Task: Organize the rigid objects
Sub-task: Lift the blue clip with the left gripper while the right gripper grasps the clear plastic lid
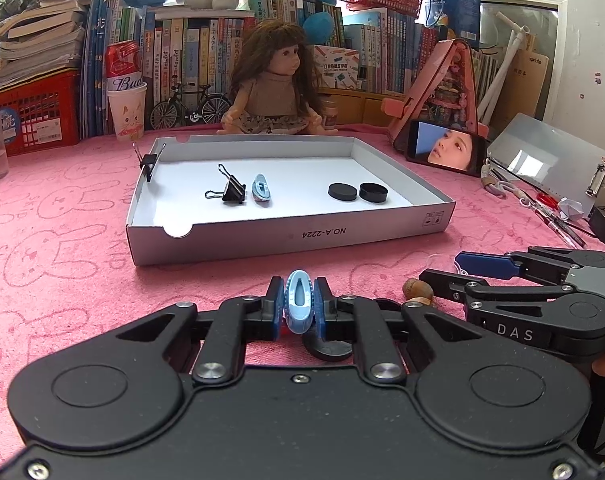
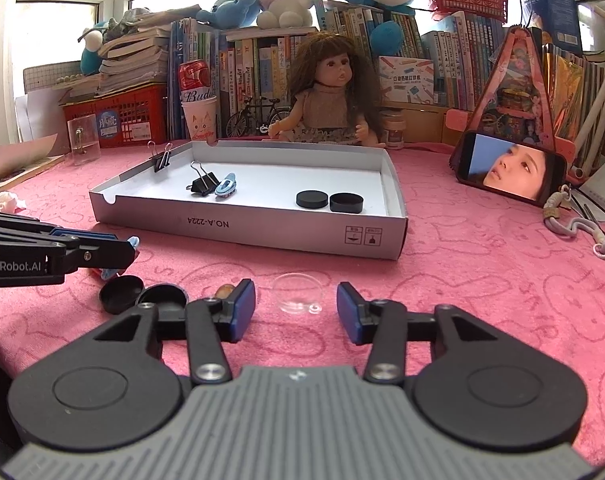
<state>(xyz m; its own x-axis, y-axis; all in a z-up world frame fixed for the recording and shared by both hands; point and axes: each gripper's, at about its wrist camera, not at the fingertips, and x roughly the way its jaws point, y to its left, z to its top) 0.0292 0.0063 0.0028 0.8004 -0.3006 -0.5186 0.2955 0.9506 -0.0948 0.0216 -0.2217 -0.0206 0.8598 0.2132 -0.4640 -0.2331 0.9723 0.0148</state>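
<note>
Only in the left wrist view: left gripper [image 1: 299, 307] low centre, fingers pinching a pale blue clip [image 1: 299, 300] upright above the pink cloth [image 1: 62, 240]. Only in the right wrist view: right gripper [image 2: 296, 312] low centre, fingers spread with nothing pinched, a clear glass dish [image 2: 298, 293] on the cloth between them, two black caps [image 2: 142, 298] at lower left. Mid-frame in both, a shallow white box [image 1: 286, 236] holding a black binder clip [image 1: 232, 192], a second blue clip [image 1: 261, 189] and two black discs [image 1: 358, 192], with another binder clip [image 1: 149, 162] gripping its left wall.
</note>
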